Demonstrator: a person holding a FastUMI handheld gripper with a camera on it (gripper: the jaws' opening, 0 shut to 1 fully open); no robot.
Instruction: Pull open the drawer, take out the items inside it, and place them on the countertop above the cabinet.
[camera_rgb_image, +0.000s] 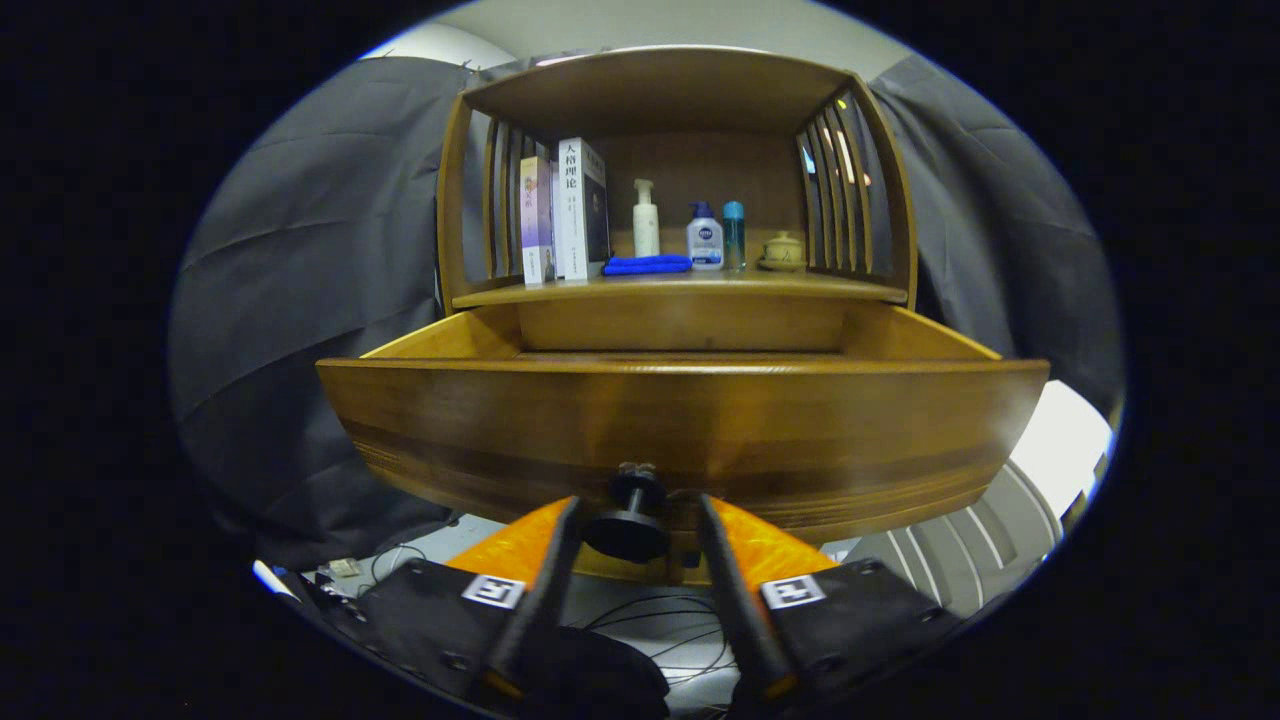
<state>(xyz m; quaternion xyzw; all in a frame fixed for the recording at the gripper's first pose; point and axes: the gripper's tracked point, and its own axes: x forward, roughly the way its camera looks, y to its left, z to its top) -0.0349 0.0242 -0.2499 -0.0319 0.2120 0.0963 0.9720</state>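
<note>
The wooden drawer (680, 420) of the cabinet stands pulled far out toward me. Its tall front panel hides whatever lies inside; I see just the rear inner wall (680, 325). A dark round knob (628, 525) sticks out from the lower middle of the front panel. My gripper (638, 500) is open, with its two fingers on either side of that knob; a small gap shows on the right side. Above the drawer runs the countertop (850, 290), roofed by a slatted wooden hutch.
On the countertop stand two upright books (568, 210), a white pump bottle (646, 220), a folded blue cloth (647, 264), a white bottle with a blue cap (704, 238), a slim cyan bottle (734, 235) and a small ceramic pot (782, 251). Cables (650, 630) lie on the floor below.
</note>
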